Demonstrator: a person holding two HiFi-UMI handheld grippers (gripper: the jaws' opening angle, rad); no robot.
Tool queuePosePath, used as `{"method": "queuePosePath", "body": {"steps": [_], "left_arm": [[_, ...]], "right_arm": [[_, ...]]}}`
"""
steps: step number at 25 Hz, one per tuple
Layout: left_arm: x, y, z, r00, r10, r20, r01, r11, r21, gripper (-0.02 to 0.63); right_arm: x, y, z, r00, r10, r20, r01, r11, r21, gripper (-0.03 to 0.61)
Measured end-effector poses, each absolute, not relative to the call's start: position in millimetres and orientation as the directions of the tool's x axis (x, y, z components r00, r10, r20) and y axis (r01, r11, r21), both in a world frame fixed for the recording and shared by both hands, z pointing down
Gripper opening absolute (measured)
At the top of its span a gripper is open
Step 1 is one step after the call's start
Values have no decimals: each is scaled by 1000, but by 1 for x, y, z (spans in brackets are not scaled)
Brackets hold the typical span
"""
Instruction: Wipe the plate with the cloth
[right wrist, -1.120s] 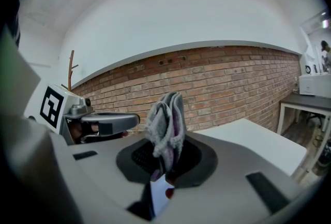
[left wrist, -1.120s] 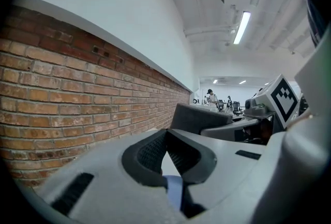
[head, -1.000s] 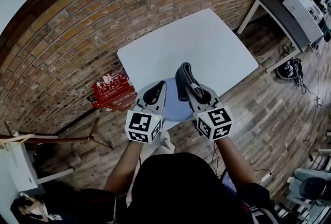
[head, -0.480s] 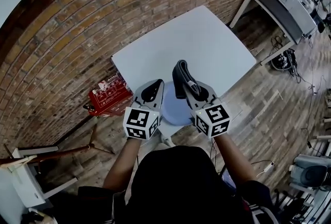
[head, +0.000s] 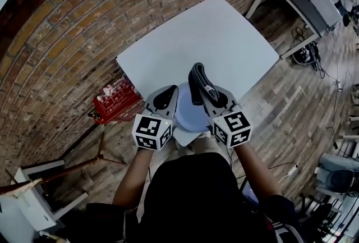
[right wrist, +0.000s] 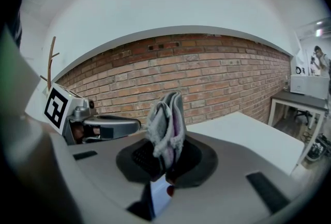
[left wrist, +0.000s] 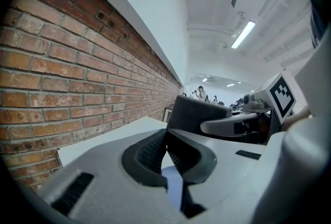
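The right tool holds the cloth over the plate.

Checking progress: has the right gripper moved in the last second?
Cannot tell: the view itself shifted; against the table the right gripper sits about where it did.
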State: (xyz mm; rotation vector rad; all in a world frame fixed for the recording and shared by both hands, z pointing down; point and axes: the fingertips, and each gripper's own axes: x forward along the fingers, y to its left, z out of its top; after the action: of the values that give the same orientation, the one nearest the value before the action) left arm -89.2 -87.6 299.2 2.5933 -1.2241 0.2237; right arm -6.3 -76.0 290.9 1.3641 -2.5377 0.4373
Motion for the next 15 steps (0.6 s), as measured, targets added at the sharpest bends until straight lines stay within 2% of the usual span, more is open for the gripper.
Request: {"method": "queuePosePath", "body": {"steps": [15], "left_arm": [[-82, -95, 354, 632, -698, 336, -774, -592, 226, 18]], "right_arm": [[18, -83, 340, -549, -715, 434, -831, 523, -189, 51]]}}
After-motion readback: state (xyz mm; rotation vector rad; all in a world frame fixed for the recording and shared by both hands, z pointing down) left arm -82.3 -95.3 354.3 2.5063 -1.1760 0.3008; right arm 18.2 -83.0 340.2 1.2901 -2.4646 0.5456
